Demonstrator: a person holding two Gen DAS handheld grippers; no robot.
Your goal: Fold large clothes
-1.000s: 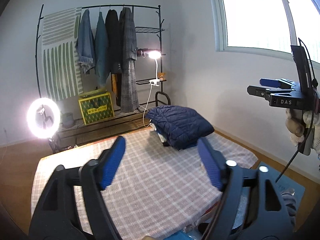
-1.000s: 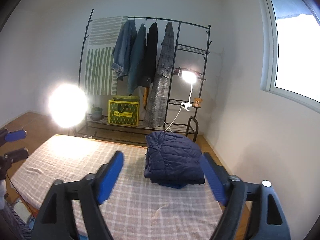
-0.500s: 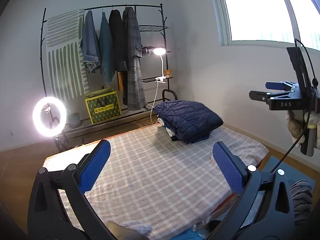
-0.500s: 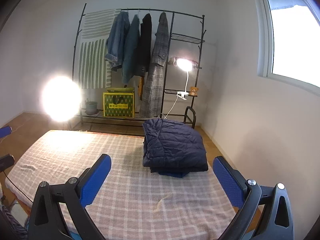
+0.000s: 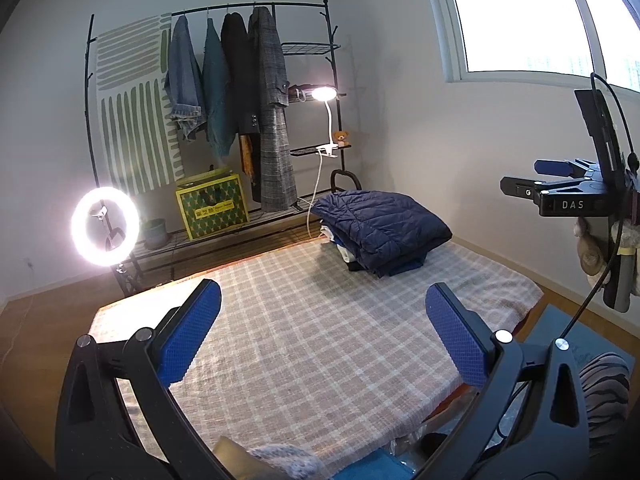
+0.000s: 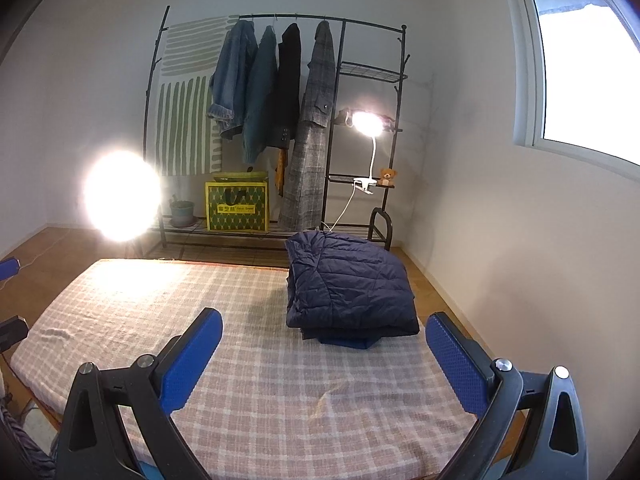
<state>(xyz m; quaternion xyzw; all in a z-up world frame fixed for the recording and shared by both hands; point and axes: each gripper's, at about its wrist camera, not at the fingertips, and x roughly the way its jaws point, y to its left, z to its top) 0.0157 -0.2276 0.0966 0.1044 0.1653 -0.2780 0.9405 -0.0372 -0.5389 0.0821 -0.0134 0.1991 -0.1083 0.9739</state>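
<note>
Left wrist view | left gripper (image 5: 322,334) and right gripper (image 6: 322,356) just spread wide, nothing between jaws | checked mattress (image 6: 168,308) bare | folded navy jacket (image 6: 348,284) tops far-corner stack | step: between garments; next fetch another.

Black gripper (image 5: 320,336) frames, blue textured pads (image 5: 192,338)
</note>
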